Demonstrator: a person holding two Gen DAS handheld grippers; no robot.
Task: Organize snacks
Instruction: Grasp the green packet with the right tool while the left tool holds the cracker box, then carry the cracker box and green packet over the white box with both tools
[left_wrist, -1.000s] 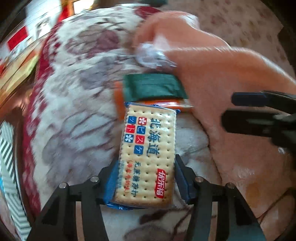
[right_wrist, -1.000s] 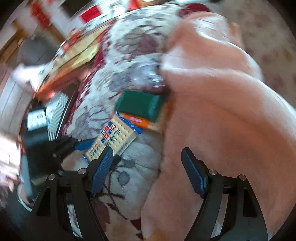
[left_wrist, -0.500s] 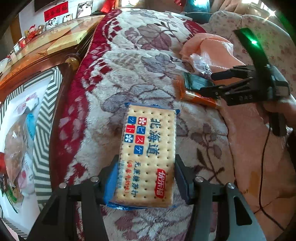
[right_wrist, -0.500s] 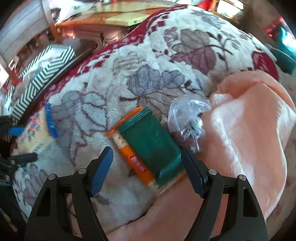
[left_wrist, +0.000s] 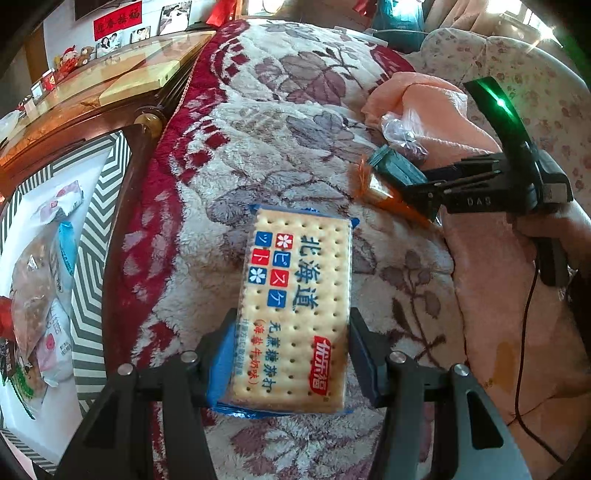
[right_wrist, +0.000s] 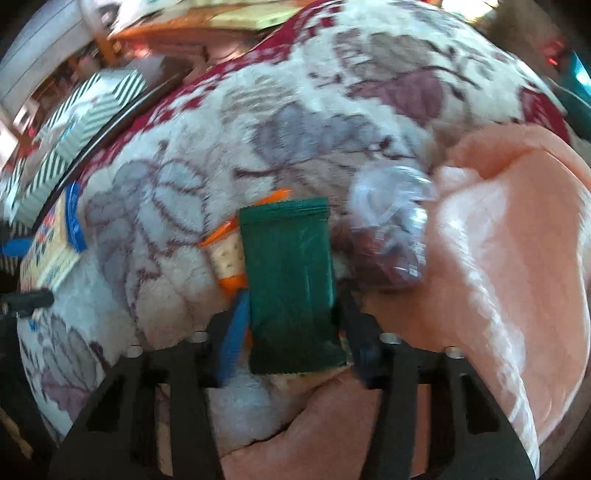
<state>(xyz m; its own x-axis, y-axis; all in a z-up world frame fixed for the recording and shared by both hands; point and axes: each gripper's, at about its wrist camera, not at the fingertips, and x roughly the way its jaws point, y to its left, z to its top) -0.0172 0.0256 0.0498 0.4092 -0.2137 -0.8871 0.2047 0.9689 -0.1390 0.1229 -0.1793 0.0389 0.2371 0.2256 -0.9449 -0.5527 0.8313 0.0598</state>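
Blue-edged cracker pack (left_wrist: 295, 310) with Chinese lettering, face up, lengthwise. Dark green pouch (right_wrist: 291, 284) lying flat, partly on top of an orange cracker packet (right_wrist: 227, 254). Crinkly clear bag (right_wrist: 391, 229) just right of those, contents too blurry, maybe candy.

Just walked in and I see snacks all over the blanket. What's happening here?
A person is sorting snacks with two handheld grippers. The left gripper is shut on a soda cracker packet above the floral blanket. The right gripper is closed around a dark green packet, which lies over an orange cracker packet. More snacks sit in the striped box on the left.
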